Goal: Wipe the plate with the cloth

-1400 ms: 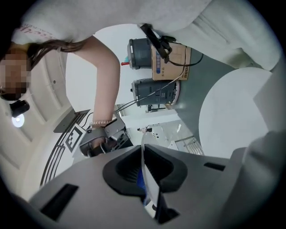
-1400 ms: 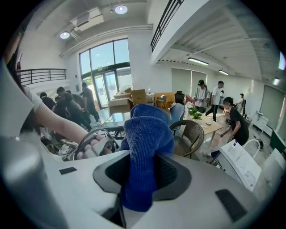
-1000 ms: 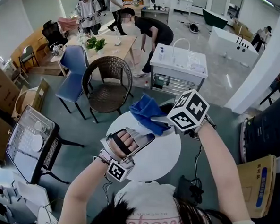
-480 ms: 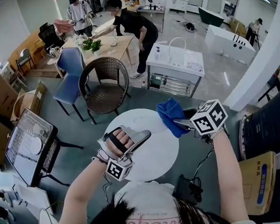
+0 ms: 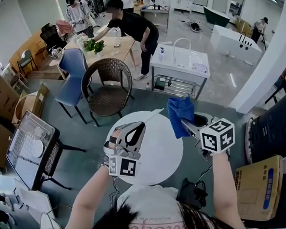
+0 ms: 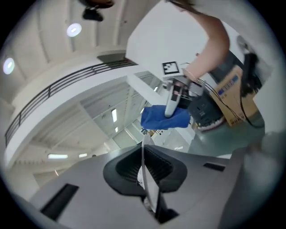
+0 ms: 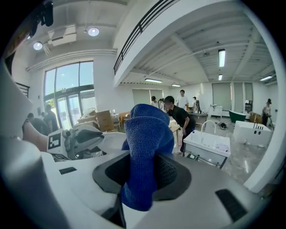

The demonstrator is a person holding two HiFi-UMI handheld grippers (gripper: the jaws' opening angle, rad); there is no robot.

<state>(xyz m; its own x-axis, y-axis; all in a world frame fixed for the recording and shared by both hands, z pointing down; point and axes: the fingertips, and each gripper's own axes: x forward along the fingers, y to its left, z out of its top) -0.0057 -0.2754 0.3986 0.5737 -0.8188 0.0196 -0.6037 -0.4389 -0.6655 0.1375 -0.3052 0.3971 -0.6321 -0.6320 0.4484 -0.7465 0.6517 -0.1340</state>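
Observation:
My left gripper (image 5: 136,128) is shut on the rim of a white plate (image 5: 153,114) and holds it on edge over the round white table (image 5: 154,160). In the left gripper view the plate (image 6: 151,192) is a thin line clamped between the jaws (image 6: 144,167). To its right, my right gripper (image 5: 187,124) is shut on a blue cloth (image 5: 179,111), which stands up out of the jaws. The cloth (image 7: 147,134) fills the right gripper's jaws (image 7: 143,175). Cloth and plate are apart. From the left gripper the cloth (image 6: 163,117) hangs ahead.
Beyond the table stand a brown wicker chair (image 5: 109,80), a blue chair (image 5: 73,66) and a white sink cart (image 5: 180,65). People bend over a wooden table (image 5: 113,44) at the back. A wire rack (image 5: 30,143) is at the left, a cardboard box (image 5: 259,181) at the right.
The left gripper has rolled, turning the plate from face-up to edge-on. The right gripper has carried the cloth to the right, away from the plate, and the cloth now stands upright.

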